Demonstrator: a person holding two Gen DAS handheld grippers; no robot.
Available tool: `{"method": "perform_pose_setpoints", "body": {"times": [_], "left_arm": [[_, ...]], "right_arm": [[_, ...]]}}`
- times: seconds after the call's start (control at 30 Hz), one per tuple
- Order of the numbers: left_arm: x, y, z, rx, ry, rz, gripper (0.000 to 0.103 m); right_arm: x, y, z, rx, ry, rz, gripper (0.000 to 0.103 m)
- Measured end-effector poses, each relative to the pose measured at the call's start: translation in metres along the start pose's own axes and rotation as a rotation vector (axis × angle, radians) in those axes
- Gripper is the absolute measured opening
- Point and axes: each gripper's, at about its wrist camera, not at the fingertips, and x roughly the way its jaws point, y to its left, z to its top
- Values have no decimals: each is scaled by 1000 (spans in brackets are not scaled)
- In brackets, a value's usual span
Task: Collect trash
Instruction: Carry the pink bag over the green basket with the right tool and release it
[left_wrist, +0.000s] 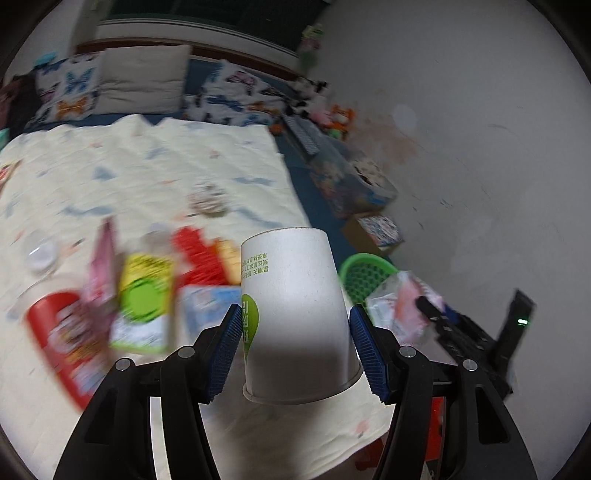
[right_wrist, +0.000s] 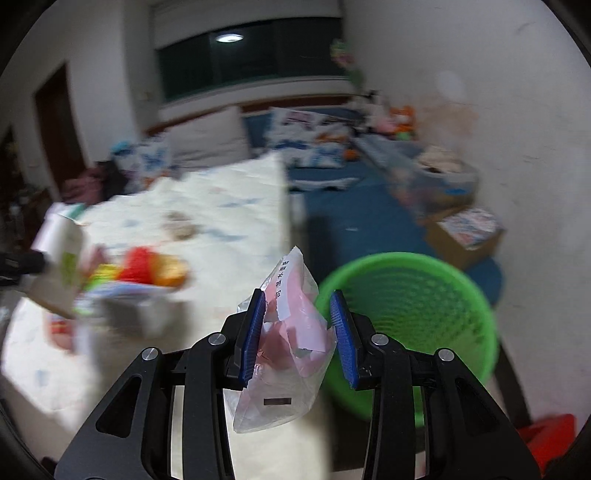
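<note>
My left gripper (left_wrist: 295, 350) is shut on an upside-down white paper cup (left_wrist: 295, 317) with green print, held above the cream cloth. The cup and left gripper also show blurred in the right wrist view (right_wrist: 59, 258). My right gripper (right_wrist: 297, 336) is shut on a clear plastic bag with pink contents (right_wrist: 291, 332), held beside the rim of a green mesh basket (right_wrist: 406, 314). The basket (left_wrist: 364, 273) and the right gripper with its bag (left_wrist: 402, 306) show to the right in the left wrist view.
Several blurred pieces of trash lie on the cream cloth (left_wrist: 147, 177): a red cup (left_wrist: 62, 332), a green and yellow packet (left_wrist: 144, 302), a red wrapper (left_wrist: 195, 254), a crumpled wad (left_wrist: 207, 199). Cardboard boxes (left_wrist: 373, 232) stand by the white wall.
</note>
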Motion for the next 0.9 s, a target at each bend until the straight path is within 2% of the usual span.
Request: {"method": "perform_pose_setpoints", "body": {"times": [0.13, 0.3, 0.33, 0.4, 0.47, 0.57, 0.67, 0.9], "left_arm": [[34, -27, 15, 44, 32, -20, 58], [79, -60, 29, 104, 85, -35, 58], [89, -66, 32, 112, 101, -43, 58], [105, -74, 35, 126, 123, -43, 58], [123, -83, 37, 141, 147, -44, 58], [144, -94, 38, 160, 178, -52, 58], [162, -103, 38, 170, 205, -60, 58], [194, -120, 35, 202, 260, -69, 59]], "right_arm": [[36, -40, -7, 49, 49, -73, 39], [72, -81, -15, 161, 100, -71, 43], [77, -88, -16, 176, 102, -71, 45], [85, -97, -17, 198, 107, -50, 60], [88, -102, -16, 204, 102, -81, 60], [88, -109, -16, 212, 99, -83, 60], [87, -115, -16, 212, 95, -90, 70], [68, -126, -20, 213, 68, -118, 71]]}}
